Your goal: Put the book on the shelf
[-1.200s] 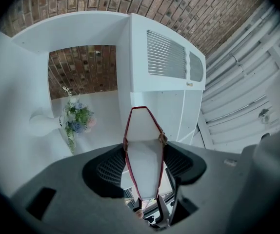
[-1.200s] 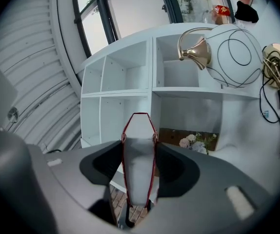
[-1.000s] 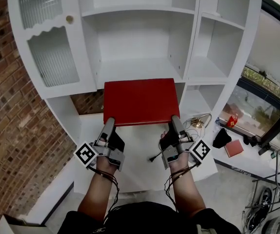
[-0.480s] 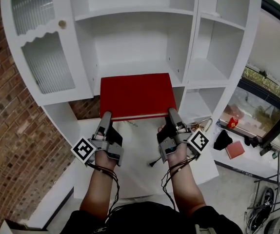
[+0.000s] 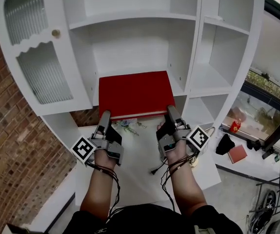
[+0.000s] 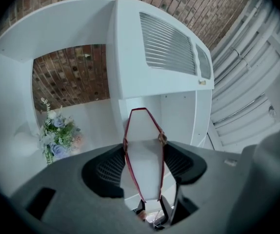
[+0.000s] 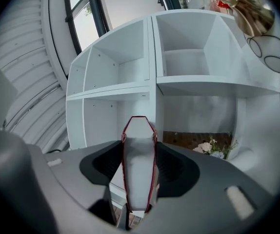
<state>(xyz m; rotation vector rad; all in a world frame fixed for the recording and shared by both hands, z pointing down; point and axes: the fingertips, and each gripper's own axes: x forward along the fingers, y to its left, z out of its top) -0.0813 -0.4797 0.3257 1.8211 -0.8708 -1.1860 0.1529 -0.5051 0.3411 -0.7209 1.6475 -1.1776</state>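
Observation:
A red hardcover book (image 5: 135, 94) is held flat between my two grippers, its far edge over the floor of the middle compartment (image 5: 176, 86) of the white shelf unit (image 5: 130, 48). My left gripper (image 5: 103, 116) is shut on the book's near left corner. My right gripper (image 5: 171, 112) is shut on the near right corner. In the left gripper view the book's white page edge (image 6: 142, 155), framed by red covers, fills the gap between the jaws. The right gripper view shows the same page edge (image 7: 139, 165) clamped between its jaws.
A cabinet door (image 5: 37, 67) with ribbed glass and a round knob stands open at the left. Brick wall (image 5: 13, 155) runs down the left side. A small flower bunch (image 5: 128, 125) and a cable (image 5: 155, 168) lie on the lower white surface. Side compartments (image 5: 208, 77) stand at the right.
Both grippers have carried the book up and forward towards the shelf. Its far edge now reaches into the middle compartment, and the flowers beneath it have come into view.

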